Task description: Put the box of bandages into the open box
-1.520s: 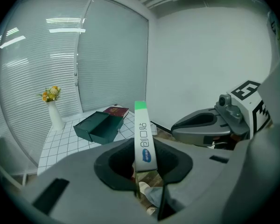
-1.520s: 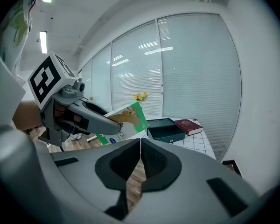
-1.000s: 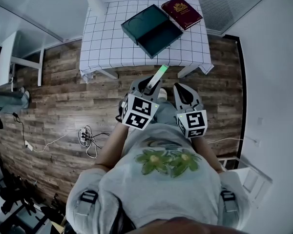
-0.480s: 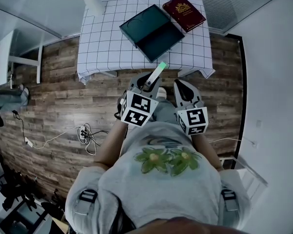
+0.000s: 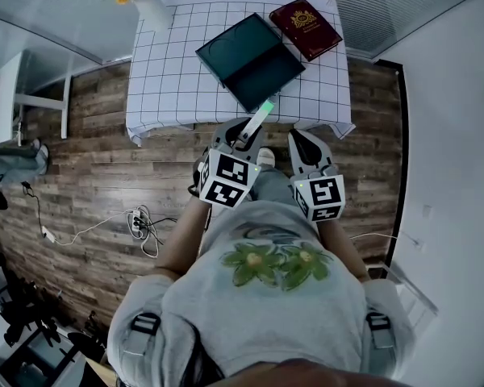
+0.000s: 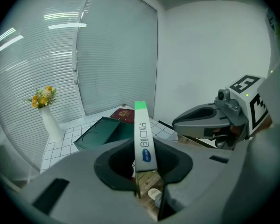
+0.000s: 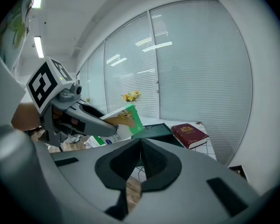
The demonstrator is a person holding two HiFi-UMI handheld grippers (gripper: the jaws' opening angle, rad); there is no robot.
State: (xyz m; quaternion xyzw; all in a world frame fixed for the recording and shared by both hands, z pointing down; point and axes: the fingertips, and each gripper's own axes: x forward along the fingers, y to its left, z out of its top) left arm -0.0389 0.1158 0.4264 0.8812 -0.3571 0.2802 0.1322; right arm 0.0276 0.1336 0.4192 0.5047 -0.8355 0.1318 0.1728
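Note:
A slim white bandage box with a green end sticks up from my left gripper, which is shut on it. Its green tip reaches the near edge of the table. In the left gripper view the bandage box stands upright between the jaws of the left gripper. The open dark green box lies on the table ahead, seen as the open box beyond the jaws. My right gripper hangs beside the left one; the right gripper is shut on nothing.
A red book lies to the right of the open box. A white vase of yellow flowers stands at the table's far left corner. Wooden floor surrounds the table, with cables to the left and a white wall on the right.
Both grippers and the bandage box have come a little nearer the table; the box's green tip now overlaps the table's near edge. Both grips look unchanged.

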